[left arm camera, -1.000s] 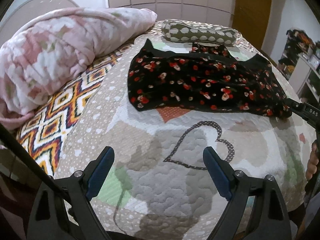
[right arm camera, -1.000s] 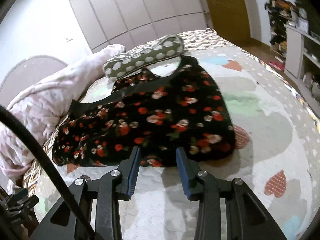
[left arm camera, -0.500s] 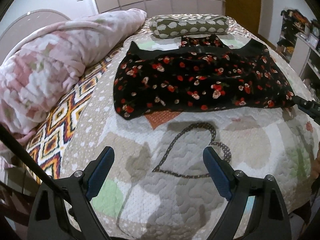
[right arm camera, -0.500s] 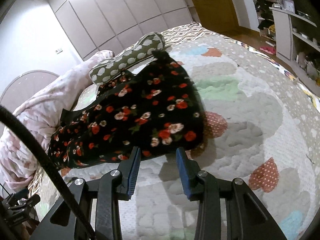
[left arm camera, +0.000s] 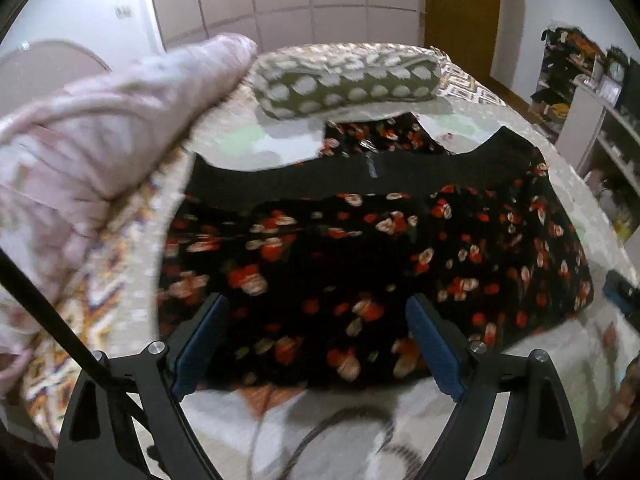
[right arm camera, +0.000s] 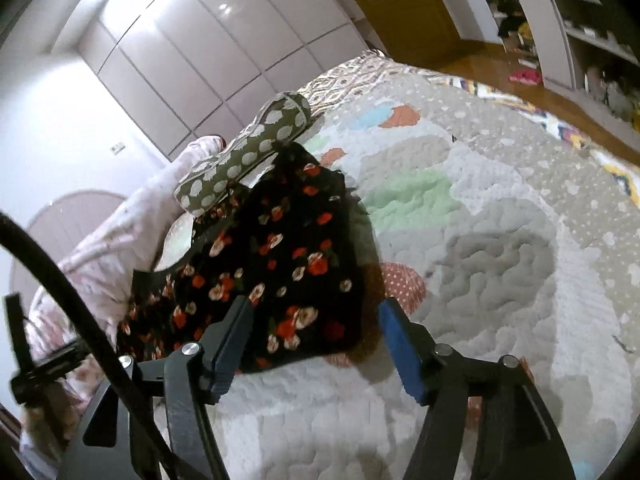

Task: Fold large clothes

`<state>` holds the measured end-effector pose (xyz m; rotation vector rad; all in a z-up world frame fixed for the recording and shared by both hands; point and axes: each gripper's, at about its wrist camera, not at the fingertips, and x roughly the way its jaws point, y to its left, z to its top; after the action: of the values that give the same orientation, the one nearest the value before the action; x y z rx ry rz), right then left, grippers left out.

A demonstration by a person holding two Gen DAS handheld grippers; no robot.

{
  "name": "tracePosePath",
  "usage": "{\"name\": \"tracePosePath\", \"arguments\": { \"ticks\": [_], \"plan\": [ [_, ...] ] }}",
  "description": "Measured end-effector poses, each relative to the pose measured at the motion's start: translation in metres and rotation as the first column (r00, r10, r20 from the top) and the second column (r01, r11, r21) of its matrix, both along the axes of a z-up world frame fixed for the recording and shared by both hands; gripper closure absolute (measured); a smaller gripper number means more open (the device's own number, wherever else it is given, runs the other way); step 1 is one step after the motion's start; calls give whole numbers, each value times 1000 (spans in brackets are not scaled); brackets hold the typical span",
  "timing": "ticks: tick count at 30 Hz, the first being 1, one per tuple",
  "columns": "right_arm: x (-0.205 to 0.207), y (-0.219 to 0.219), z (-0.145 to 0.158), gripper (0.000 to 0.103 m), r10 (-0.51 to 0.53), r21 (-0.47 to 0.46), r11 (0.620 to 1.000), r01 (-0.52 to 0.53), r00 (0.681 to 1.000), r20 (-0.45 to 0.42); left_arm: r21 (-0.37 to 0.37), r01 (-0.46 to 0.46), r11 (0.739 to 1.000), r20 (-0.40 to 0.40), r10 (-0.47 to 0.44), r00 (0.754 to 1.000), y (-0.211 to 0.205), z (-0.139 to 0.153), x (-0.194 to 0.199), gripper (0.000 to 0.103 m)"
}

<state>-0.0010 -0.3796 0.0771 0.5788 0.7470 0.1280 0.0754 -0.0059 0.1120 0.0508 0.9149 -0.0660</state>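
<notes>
A black garment with red and cream flowers point(left arm camera: 360, 240) lies spread on the quilted bed, its black band toward the far side. My left gripper point(left arm camera: 316, 344) is open and empty, its blue pads over the garment's near hem. In the right wrist view the same garment point(right arm camera: 272, 276) lies left of centre. My right gripper point(right arm camera: 316, 344) is open and empty, just above the garment's near right corner. The right gripper's tip point(left arm camera: 618, 292) shows at the left wrist view's right edge.
A green pillow with white dots point(left arm camera: 348, 80) lies at the garment's far edge. A pink floral duvet point(left arm camera: 92, 152) is heaped on the left. The patchwork quilt point(right arm camera: 480, 240) stretches to the right. Shelves point(right arm camera: 580, 28) and a wooden door point(left arm camera: 460, 12) stand beyond the bed.
My left gripper has moved forward from the bare quilt to over the garment's near hem. My right gripper has opened wider and swung toward the garment's right corner.
</notes>
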Motion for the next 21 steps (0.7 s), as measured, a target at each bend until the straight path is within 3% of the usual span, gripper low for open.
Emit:
{"name": "tracePosePath", "arguments": {
  "ticks": [2,5,9,18,20,21],
  "plan": [
    [7,-5,-8,32,-8,53,999,9,1000,-17,-17,3,1000,-37,-4,999,-4,-16,18,18],
    [14,-9,-18,32,-25,101,994,29,999,-38,16,10,1000,-69,-9,998,-16,-34,34,31],
    [23,-6,-30,31,-16,137,990,23,999,-51,105,66,992,-128,-52,990,-38,-67,53,31],
    [57,9,-53,27,2,217,976,13,998,-67,104,18,994,-89,-9,996,-40,-77,60,28],
    [62,14,-54,34,1,222,975,15,998,-69,90,27,996,-84,-19,996,-38,-72,58,34],
    [64,16,-55,54,-2,227,974,21,997,-80,62,33,998,-84,-28,996,-35,-63,52,38]
  ]
}}
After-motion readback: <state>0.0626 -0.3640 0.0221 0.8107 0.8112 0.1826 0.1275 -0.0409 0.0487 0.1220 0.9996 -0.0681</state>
